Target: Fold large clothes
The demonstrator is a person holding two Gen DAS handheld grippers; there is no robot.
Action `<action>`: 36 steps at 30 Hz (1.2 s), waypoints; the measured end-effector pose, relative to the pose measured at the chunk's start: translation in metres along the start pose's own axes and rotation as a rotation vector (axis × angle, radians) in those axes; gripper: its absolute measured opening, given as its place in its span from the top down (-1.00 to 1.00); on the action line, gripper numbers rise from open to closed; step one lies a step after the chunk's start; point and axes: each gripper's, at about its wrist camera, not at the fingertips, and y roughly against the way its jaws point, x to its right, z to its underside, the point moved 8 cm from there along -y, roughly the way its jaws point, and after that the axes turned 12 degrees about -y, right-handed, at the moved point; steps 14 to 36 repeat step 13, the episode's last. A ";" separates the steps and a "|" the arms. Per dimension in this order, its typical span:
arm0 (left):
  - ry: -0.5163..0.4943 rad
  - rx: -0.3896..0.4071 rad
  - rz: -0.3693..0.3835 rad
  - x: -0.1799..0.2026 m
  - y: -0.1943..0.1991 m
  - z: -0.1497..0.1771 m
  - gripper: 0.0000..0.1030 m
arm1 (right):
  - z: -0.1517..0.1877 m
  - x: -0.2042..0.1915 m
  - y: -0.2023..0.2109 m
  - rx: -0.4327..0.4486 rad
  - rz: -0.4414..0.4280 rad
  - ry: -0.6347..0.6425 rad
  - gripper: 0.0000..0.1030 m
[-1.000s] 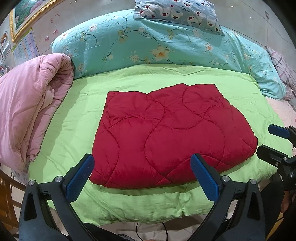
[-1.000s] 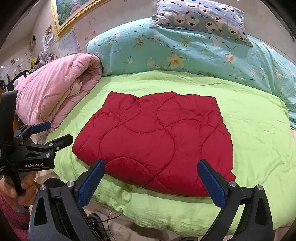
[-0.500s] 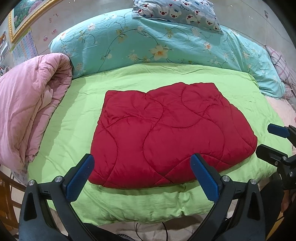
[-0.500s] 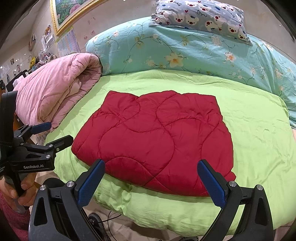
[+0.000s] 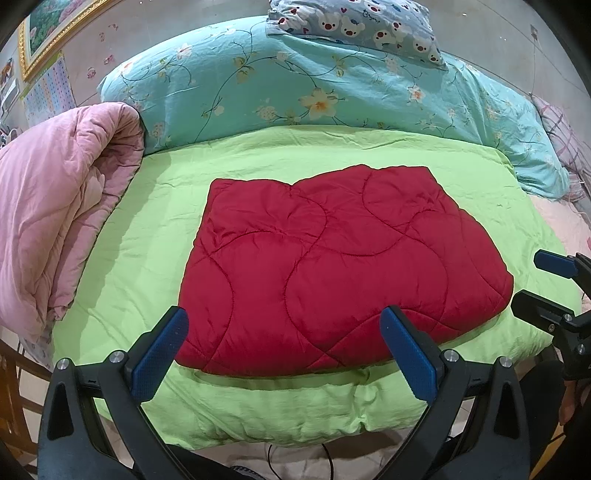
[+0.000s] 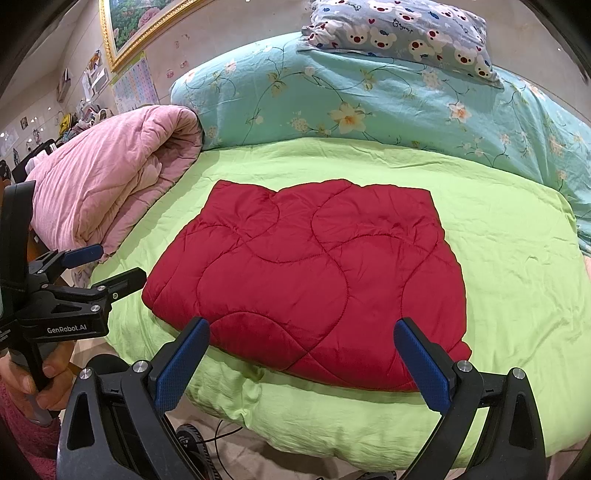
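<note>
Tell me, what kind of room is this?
Most likely a bedroom in a home. There is a bed with a green sheet, a teddy-bear pillow on a flowery blue quilt, and a framed picture on the wall.

Red quilted garment [image 5: 332, 269], folded into a flat rough rectangle, lying centred on the green bedcover [image 5: 147, 236]

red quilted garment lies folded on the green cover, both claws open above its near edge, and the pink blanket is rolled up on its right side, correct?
Not quite: the pink blanket is rolled up on the left side, as the left wrist view shows. The red quilted garment does lie folded on the green cover, with the left claw and right claw open.
</note>
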 end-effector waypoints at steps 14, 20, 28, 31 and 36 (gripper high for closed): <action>0.005 -0.004 -0.004 0.003 -0.004 -0.003 -1.00 | 0.000 0.004 -0.004 -0.004 0.004 -0.010 -0.96; 0.005 -0.004 -0.004 0.003 -0.004 -0.003 -1.00 | 0.000 0.004 -0.004 -0.004 0.004 -0.010 -0.96; 0.005 -0.004 -0.004 0.003 -0.004 -0.003 -1.00 | 0.000 0.004 -0.004 -0.004 0.004 -0.010 -0.96; 0.005 -0.004 -0.004 0.003 -0.004 -0.003 -1.00 | 0.000 0.004 -0.004 -0.004 0.004 -0.010 -0.96; 0.005 -0.004 -0.004 0.003 -0.004 -0.003 -1.00 | 0.000 0.004 -0.004 -0.004 0.004 -0.010 -0.96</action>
